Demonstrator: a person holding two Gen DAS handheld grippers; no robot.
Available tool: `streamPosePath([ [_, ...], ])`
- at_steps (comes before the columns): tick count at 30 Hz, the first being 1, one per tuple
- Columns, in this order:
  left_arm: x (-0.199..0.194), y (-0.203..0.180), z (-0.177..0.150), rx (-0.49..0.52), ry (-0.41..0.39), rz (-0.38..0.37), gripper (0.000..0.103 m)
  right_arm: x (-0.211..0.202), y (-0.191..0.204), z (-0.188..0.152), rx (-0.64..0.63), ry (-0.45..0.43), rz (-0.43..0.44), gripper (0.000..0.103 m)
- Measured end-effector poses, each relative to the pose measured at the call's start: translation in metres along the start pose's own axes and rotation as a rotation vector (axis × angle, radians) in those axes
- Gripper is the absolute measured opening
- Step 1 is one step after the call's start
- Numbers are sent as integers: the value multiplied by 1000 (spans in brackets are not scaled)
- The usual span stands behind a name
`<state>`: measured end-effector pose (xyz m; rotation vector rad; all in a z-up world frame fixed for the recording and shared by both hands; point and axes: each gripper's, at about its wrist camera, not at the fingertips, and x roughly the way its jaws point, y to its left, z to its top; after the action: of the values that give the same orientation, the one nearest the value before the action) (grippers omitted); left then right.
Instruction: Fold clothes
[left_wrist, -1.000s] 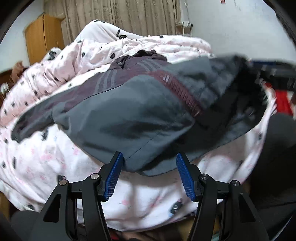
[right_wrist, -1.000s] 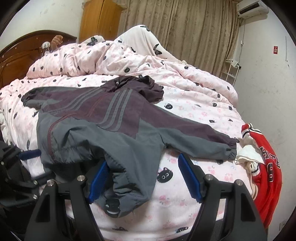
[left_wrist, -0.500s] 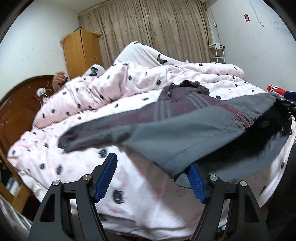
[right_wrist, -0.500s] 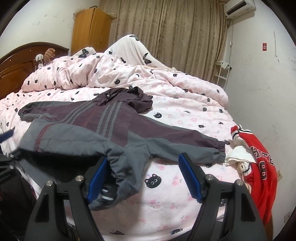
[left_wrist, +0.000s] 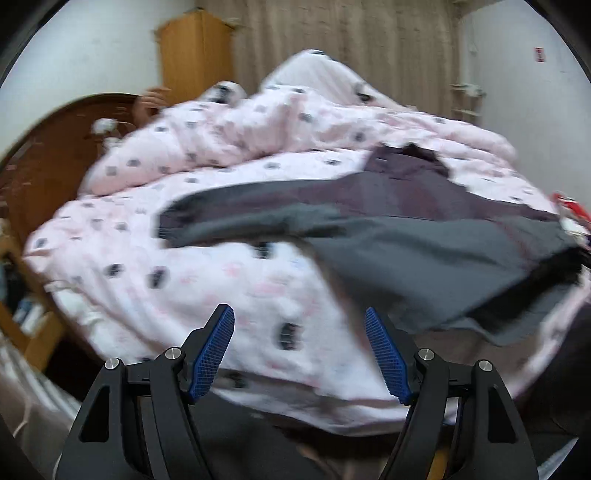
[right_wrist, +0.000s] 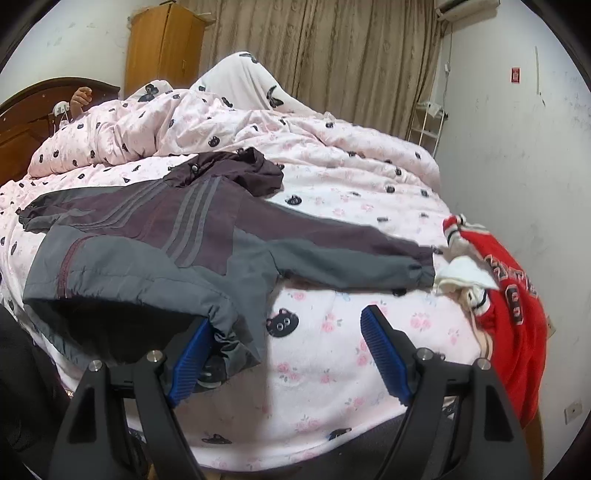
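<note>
Since a second ago the left gripper has let the jacket's hem slip out from between its blue pads: its jaws have just been opening and now stand wide with only the pink quilt seen between them — the grey hem lies just to the right of the right pad, whether touching it the blur does not show. In the left wrist view the frame has swung from a close look at grey cloth to a wider, blurred look across the bed. The right gripper points down toward the near edge of the bed, its jaws also just been opening; a bunched corner of the jacket hangs against the left pad, while the right pad stands clear over the quilt, so nothing is pinched. The jacket lies spread across the centre and left of the right wrist view, hood toward the upper middle, sleeves running out left and right — its long axis crosses the frame. A red garment lies at the right edge.
</note>
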<state>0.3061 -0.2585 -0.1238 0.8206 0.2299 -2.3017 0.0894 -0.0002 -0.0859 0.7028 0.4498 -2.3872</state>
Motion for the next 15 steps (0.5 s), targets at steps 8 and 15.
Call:
streamPosePath([
  [8,7,-83,6,154,-24,-183,69,-5,1,13,-13,-36,-13,81],
  [15,52,-88,16,166,31,40,69,-5,0,10,-9,-31,-16,81],
])
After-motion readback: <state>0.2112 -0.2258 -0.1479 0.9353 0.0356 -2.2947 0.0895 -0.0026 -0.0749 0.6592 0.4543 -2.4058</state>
